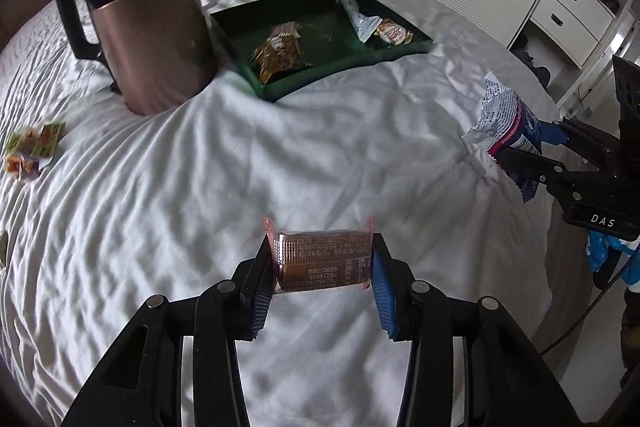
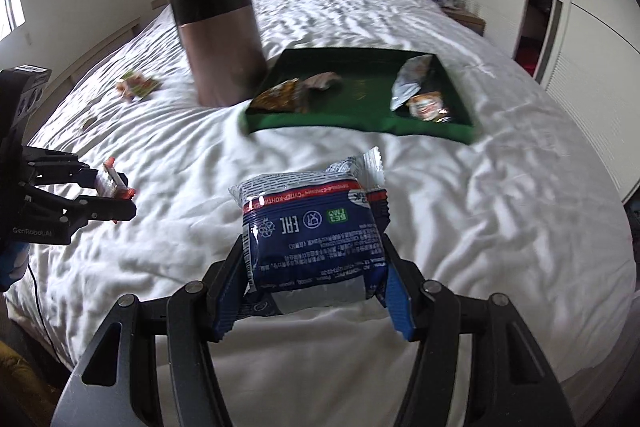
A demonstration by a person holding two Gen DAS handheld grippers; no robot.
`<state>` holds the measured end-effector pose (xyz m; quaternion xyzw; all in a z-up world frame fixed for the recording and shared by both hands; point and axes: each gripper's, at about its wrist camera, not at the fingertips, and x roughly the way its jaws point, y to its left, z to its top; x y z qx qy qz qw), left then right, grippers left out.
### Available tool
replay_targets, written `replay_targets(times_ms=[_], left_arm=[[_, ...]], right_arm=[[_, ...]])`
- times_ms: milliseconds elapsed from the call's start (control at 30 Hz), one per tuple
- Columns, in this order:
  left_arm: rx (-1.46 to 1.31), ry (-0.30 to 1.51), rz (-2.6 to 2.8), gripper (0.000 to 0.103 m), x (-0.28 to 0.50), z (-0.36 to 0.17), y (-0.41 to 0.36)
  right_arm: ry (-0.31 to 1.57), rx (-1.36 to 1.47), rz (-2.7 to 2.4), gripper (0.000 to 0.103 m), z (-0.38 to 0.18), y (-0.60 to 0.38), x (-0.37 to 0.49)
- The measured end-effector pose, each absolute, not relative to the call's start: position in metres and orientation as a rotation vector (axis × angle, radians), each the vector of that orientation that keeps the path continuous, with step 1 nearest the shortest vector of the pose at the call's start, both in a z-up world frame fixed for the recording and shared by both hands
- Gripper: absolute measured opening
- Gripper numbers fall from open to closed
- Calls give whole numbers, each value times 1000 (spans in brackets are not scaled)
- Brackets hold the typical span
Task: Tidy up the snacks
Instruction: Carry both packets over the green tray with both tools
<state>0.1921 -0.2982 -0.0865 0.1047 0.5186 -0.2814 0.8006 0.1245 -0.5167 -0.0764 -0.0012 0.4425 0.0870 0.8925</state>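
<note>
1. The scene is a bed (image 1: 320, 147) with a rumpled white cover. On it sit a green tray (image 1: 304, 79) with a divider and a tall copper-coloured jug (image 1: 148, 35) that touches the tray's left side.

2. The left tongs (image 1: 323, 267) are closed on a small brown wrapped snack bar (image 1: 323, 261). Their blue pads press its two short ends, and the bar hangs just above the bedcover, well short of the tray.

3. The right tongs (image 2: 316, 267) are closed on a dark blue and silver snack packet (image 2: 316, 227). They pinch its lower half, and the crimped top sticks up free. This packet is also held above the bed, in front of the tray.

4. The tray already holds a brown-gold wrapper (image 1: 276, 53) in its larger section and a silver packet (image 1: 360, 17) with a small red-and-white sweet (image 1: 394, 33) in its narrower section. Two or three loose sweets (image 1: 32, 147) lie on the cover far to the left of the jug.

5. Risk: the puffy blue packet may slip from the tongs, because they grip only soft wrapper low down.

6. Risk: the left tongs could knock the jug on the way to the larger section. The jug stands on soft bedding and would probably tip easily.

7. Risk: both tongs are heading for the same tray and could collide, or drop a snack into the wrong section.
</note>
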Motion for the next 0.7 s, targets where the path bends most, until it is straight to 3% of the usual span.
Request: replay_targets(times_ms=[700], left_arm=[[272, 958, -642, 39, 233, -30, -354]], right_arm=[[805, 21, 83, 103, -37, -556, 155]])
